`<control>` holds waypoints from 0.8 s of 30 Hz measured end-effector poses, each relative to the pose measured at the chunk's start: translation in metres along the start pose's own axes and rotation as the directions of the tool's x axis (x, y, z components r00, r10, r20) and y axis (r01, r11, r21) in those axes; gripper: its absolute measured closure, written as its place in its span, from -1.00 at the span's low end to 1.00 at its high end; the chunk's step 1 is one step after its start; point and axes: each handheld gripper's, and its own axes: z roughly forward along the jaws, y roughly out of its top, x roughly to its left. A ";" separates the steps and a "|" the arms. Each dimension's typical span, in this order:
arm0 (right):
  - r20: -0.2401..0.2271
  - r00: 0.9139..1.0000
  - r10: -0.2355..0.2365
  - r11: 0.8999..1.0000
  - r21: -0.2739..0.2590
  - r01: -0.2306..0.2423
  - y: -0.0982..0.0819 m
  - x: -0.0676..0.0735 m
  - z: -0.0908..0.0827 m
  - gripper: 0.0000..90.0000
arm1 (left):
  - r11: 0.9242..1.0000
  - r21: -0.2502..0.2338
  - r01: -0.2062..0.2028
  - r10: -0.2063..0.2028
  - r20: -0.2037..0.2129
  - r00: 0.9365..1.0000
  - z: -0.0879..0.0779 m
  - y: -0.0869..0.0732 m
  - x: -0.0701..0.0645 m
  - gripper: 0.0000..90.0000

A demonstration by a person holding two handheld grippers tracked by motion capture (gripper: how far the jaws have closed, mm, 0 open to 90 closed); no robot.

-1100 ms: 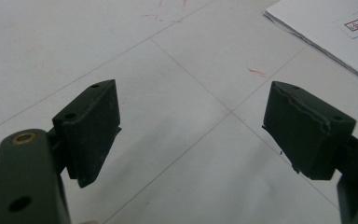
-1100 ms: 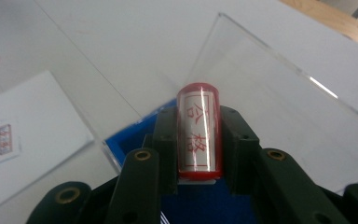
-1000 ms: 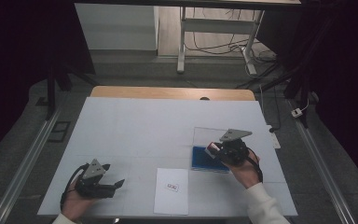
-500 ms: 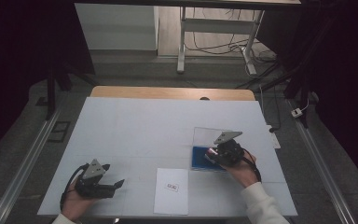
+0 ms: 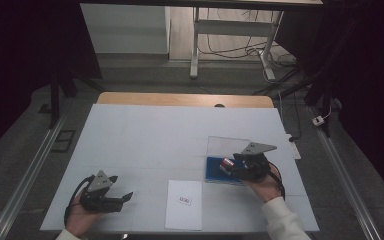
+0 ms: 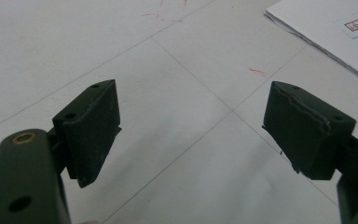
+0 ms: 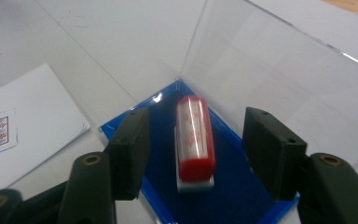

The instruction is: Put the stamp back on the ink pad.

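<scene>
Right gripper view gives me the clearest look: my right gripper (image 7: 193,154) has just been opening, and its jaws now stand apart on either side of a red stamp (image 7: 195,140), which lies on its side between them with neither pad pressing on it. That stamp rests on the blue pad of a clear case (image 7: 270,70) (its see-through lid stands up behind). From the high view, the case sits on the right side of the white worktop (image 5: 145,135), with the right gripper (image 5: 230,167) over its near edge. A sheet of paper (image 5: 184,204) bearing a small printed mark lies near the front edge, left of the case. My left gripper (image 5: 122,198) rests at the near left, jaws wide apart and holding nothing.
</scene>
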 end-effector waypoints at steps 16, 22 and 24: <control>0.095 0.995 0.031 0.997 -0.074 -0.025 -0.070 -0.001 -0.052 -0.18 | 1.000 -0.018 0.008 -0.008 0.022 1.000 -0.001 0.003 -0.003 -0.60; 0.116 0.993 0.035 0.998 -0.059 -0.029 -0.086 -0.004 -0.058 -0.18 | 1.000 -0.017 0.009 -0.008 0.024 1.000 0.000 0.004 -0.004 -0.60; 0.115 0.993 0.035 0.998 -0.058 -0.029 -0.088 -0.004 -0.057 -0.17 | 1.000 -0.017 0.009 -0.008 0.025 1.000 0.000 0.004 -0.004 -0.60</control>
